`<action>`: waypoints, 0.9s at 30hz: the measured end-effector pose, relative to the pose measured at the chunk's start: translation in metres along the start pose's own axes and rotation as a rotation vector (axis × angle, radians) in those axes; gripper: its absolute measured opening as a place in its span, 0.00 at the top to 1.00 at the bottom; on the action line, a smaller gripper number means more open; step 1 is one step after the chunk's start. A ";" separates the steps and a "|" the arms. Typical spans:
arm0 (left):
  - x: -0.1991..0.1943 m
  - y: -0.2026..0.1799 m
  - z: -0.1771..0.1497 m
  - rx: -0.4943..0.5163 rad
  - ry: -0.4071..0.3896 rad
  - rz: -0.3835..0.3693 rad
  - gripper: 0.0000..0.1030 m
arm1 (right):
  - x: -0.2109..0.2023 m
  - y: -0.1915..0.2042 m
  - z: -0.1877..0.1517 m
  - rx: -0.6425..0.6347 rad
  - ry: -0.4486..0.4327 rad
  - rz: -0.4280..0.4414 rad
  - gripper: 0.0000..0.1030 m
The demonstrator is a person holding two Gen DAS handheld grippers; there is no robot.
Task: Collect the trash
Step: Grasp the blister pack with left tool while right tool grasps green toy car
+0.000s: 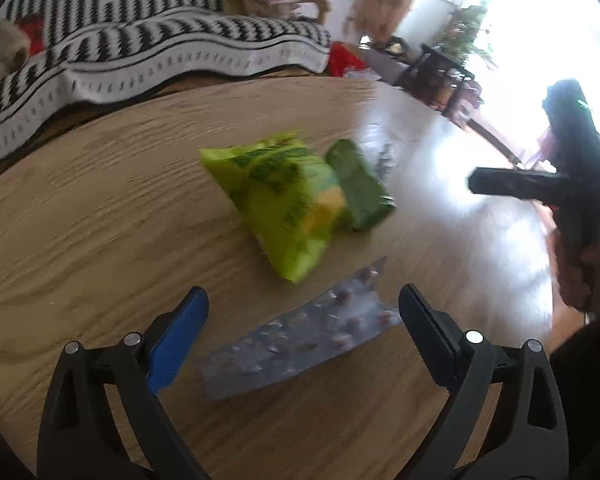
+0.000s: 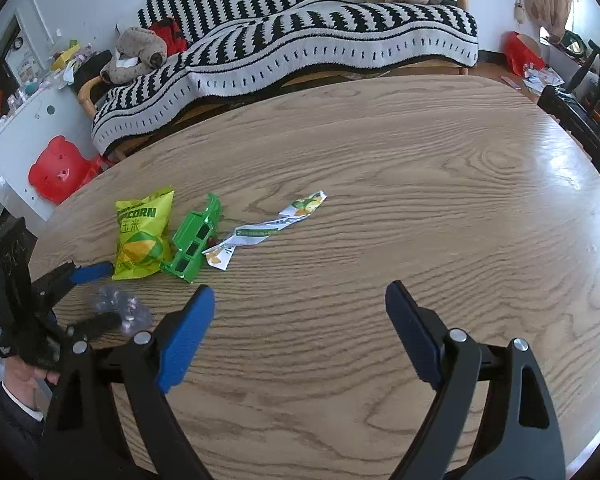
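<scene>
Four scraps cluster near the counter's (image 2: 380, 168) left edge; left tongs (image 1: 304, 336) straddle the blister pack (image 1: 300, 340), spread, pads not pressing; right tongs (image 2: 300, 334) gape empty.

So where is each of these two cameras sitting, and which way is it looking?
Left wrist: on the left claw, angled down at a blister pack and yellow snack bag; the right hand shows.
Right wrist: on the right claw, facing bare table; the left claw shows.
Shared: snack bag, green box, striped sofa.
</scene>
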State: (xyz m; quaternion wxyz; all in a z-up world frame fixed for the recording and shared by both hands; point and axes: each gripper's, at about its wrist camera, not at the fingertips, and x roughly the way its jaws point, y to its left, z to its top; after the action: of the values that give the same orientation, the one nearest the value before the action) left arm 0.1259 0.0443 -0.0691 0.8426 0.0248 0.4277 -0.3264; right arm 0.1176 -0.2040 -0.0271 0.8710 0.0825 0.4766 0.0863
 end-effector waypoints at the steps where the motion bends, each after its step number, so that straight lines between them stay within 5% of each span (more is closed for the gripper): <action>1: -0.001 -0.007 -0.003 0.036 0.013 0.004 0.10 | 0.002 0.001 0.001 -0.005 0.003 0.002 0.18; 6: 0.003 -0.040 -0.019 0.208 0.106 0.054 0.10 | 0.016 0.009 0.004 -0.013 0.026 0.010 0.18; 13: 0.004 -0.064 -0.031 0.271 0.165 0.072 0.10 | 0.037 0.022 0.017 0.035 0.051 0.047 0.18; 15: 0.003 -0.068 -0.031 0.270 0.171 0.094 0.20 | 0.041 0.033 0.020 0.022 0.050 0.059 0.18; 18: -0.002 -0.065 -0.026 0.232 0.150 0.134 0.56 | 0.048 0.054 0.021 0.001 0.062 0.106 0.18; 24: -0.006 -0.065 -0.028 0.225 0.155 0.148 0.69 | 0.064 0.076 0.023 0.008 0.102 0.136 0.42; 27: -0.005 -0.068 -0.028 0.213 0.162 0.152 0.76 | 0.069 0.073 0.024 0.050 0.120 0.154 0.62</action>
State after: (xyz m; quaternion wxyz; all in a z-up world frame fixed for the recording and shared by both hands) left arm 0.0653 0.0030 -0.0668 0.8200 0.1726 0.4542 -0.3024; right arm 0.1697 -0.1190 -0.0544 0.8293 0.1354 0.5222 0.1456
